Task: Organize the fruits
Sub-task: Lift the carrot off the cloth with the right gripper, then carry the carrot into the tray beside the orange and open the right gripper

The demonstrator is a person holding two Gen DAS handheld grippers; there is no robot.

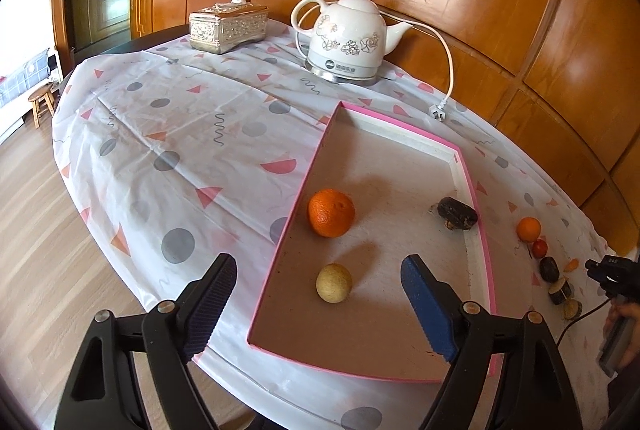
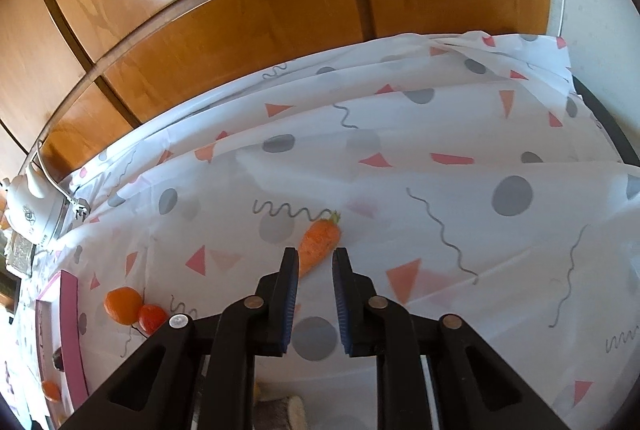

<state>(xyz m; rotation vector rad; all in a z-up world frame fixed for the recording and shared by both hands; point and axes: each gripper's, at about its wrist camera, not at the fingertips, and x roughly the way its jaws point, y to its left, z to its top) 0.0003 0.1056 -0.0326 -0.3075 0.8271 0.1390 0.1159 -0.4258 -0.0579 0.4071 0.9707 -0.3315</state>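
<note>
The right gripper [image 2: 315,262] is the one closing in on the carrot [image 2: 319,244], and everything turns on how that carrot lies against the fingers. It rests on the tablecloth [image 2: 400,150] straight ahead of the gripper, its long axis slanted: the leafy top points away and a little to the right, and the narrow tip comes back toward the left finger. The jaws stand partly apart, empty, with the tip just at the mouth of the gap, close against the left pad. From this angle I can't be sure whether that pad touches it or only hides its end. Because the carrot runs nearly along the fingers, I'd judge a short push forward would bring its thicker body between the pads, which would then close across its width.

The left gripper [image 1: 320,294] is well away from all this. It hangs with jaws wide apart, holding nothing, over the near end of the pink-rimmed tray [image 1: 484,242], where a large orange [image 1: 331,212], a pale round fruit [image 1: 334,283] and a dark fruit [image 1: 457,213] already lie.

Outside the tray's right wall, a small orange [image 2: 123,305] and a red fruit [image 2: 151,318] sit touching each other, to the left of the right gripper and nearer to it than to the other.
</note>
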